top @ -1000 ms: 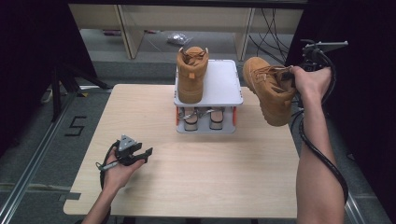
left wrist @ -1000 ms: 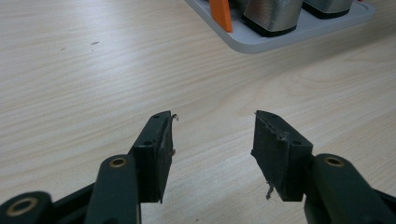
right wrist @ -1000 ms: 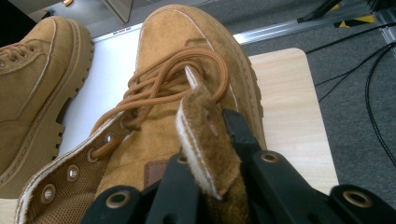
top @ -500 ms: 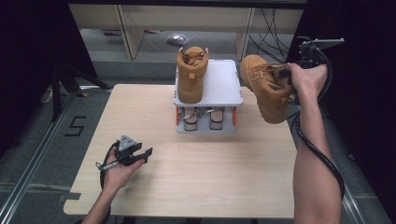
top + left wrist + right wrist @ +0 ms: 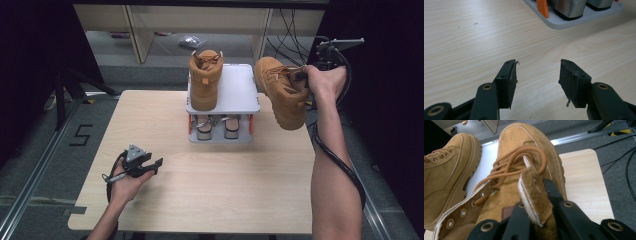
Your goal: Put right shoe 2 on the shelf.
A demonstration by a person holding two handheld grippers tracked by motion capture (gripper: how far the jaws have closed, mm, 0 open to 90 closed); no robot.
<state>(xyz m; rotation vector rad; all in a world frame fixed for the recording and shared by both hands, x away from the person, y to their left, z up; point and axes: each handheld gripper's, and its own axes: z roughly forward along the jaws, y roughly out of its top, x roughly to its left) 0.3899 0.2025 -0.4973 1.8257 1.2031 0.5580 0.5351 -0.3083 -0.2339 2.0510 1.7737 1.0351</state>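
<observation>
1. Right gripper (image 5: 534, 207): jaws clamped on the tongue of a tan suede boot (image 5: 281, 92). In the right gripper view the tongue stands pinched between the two black jaws, laces looped just beyond them. In the high view the right hand (image 5: 325, 80) carries this boot in the air at the table's far right edge.

2. Left gripper (image 5: 142, 162): jaws standing apart with nothing between them; the left gripper view shows bare wood in the gap. It rests low over the table (image 5: 210, 190) at the near left, well apart from both boots.

3. Held boot, attitude: it hangs tilted, its long axis slanting down, sole turned to the right and toe lowest, off the rack's right side.

4. Rack (image 5: 235, 90): a grey two-tier stand at the table's far middle. A second tan boot (image 5: 205, 80) stands upright on the left half of the top shelf; the right half is bare. A pair of shoes (image 5: 214, 126) sits on the lower tier.

5. Governing relation: the bare half of the top shelf lies just to the left of the held boot and slightly below it. The right hand is by far the nearer.

6. Judgement: the boot would need levelling, sole down, and aligning parallel to its mate before being set down. Risk: a grip by the tongue alone may let the boot swing.
</observation>
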